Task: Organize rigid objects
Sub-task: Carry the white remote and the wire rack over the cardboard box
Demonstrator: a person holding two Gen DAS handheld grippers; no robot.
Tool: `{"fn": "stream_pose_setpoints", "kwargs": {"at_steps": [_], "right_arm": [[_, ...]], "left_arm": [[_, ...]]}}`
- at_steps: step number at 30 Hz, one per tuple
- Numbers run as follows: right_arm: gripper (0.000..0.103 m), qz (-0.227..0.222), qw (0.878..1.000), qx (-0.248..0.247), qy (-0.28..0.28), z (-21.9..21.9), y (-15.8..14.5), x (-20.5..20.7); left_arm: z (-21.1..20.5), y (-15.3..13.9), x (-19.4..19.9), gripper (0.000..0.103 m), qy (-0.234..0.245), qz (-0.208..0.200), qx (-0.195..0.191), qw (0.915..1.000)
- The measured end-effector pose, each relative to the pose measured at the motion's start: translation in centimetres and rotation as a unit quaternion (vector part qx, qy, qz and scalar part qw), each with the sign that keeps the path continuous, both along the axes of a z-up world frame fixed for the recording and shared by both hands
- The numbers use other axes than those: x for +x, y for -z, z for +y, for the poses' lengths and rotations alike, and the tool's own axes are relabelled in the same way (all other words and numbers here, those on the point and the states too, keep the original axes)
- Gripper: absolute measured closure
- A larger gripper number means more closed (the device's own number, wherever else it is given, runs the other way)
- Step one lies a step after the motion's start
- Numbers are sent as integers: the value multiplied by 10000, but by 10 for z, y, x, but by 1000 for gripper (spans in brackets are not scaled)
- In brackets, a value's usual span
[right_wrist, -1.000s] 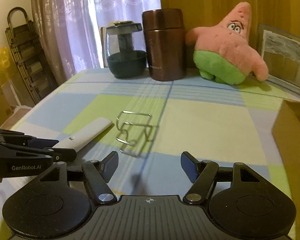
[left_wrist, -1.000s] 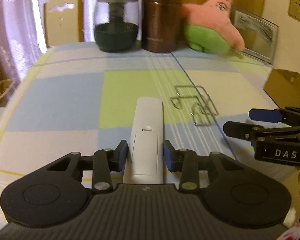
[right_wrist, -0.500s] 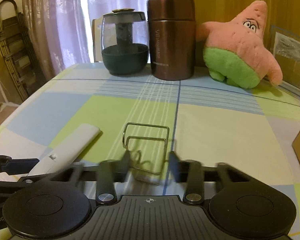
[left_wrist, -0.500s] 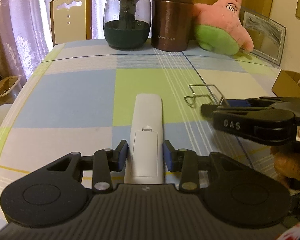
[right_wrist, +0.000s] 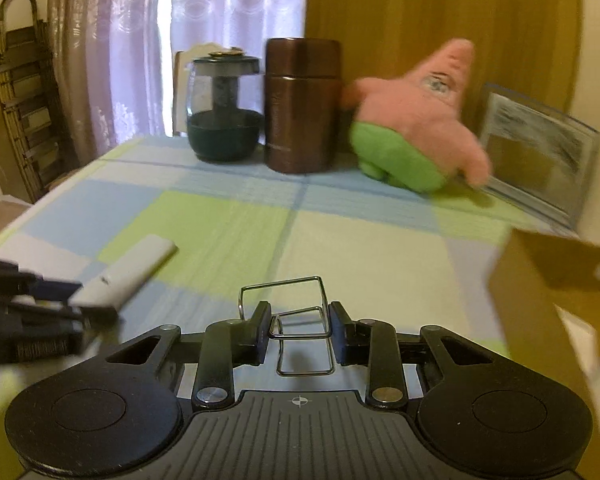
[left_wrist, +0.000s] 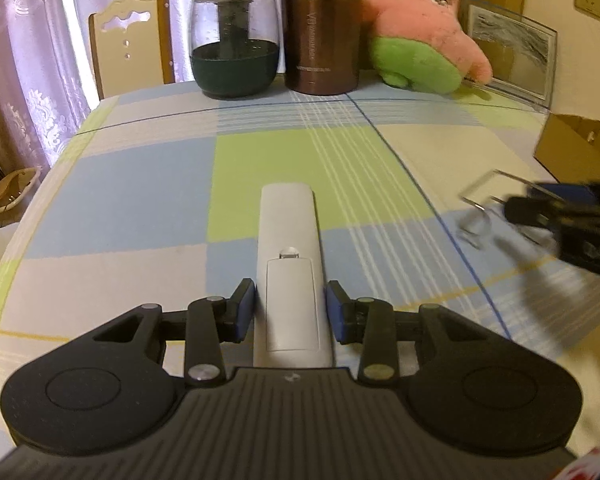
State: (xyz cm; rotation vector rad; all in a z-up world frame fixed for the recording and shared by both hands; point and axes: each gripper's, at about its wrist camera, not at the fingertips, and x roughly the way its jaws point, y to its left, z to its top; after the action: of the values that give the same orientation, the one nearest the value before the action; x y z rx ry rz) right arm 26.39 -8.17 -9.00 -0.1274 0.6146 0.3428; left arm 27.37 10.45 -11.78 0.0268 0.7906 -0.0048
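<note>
Both claws were clamped on something: the right claw [right_wrist: 299,330] had just been closing, and its dark pads now pressed on either side of the bent silver wire rack [right_wrist: 296,318], while the left claw [left_wrist: 290,312] gripped the near end of the long white plastic remote control [left_wrist: 290,264], which lay back side up with its far end reaching out over the counter with the blue, green and cream checked cloth [left_wrist: 140,196]. In the right wrist view the rack appeared to be clear of the cloth, though blur made that uncertain, and the open brown cardboard box [right_wrist: 556,292] stood just to the right, probably the place for it. To do this step well, the person would likely have needed to keep the squeeze steady, since thin springy wire could twist or slip between flat pads, and to carry the rack level so that its loops cleared the box rim rather than snagging there. The two claws sat near each other, so the left one was best held quiet until the right had passed. Along the far edge the dark glass teapot [right_wrist: 224,112], the tall brown metal flask [right_wrist: 302,108] and the pink and green star plush toy [right_wrist: 416,128] stood well apart from the work.
</note>
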Motion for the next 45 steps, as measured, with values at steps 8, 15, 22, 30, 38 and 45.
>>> {"fn": "stream_pose_setpoints", "kwargs": {"at_steps": [8,15,22,30,38,45], "right_arm": [[76,416,9973,162,576,-65,8,-64],[76,628,9950,315,707,-86,6,-107],[75,687,9938,414,775,-94,8,-128],[65,667,9942,436,717,-92,11,-128],[46,525,9945,554,715,-93,8,-124],[45,481,9974,336,416,-80,11,-109]], "left_arm": [[-46,-3,-44,70,166,121,-250,9995],[-77,-6,-96,70,116,139,-333,9993],[-94,-3,-129,70,144,47,-97,9998],[-96,2,-123,66,201,-105,51,9997],[-95,1,-123,70,115,-101,-37,9999],[-94,-5,-125,71,63,-209,-115,9997]]}}
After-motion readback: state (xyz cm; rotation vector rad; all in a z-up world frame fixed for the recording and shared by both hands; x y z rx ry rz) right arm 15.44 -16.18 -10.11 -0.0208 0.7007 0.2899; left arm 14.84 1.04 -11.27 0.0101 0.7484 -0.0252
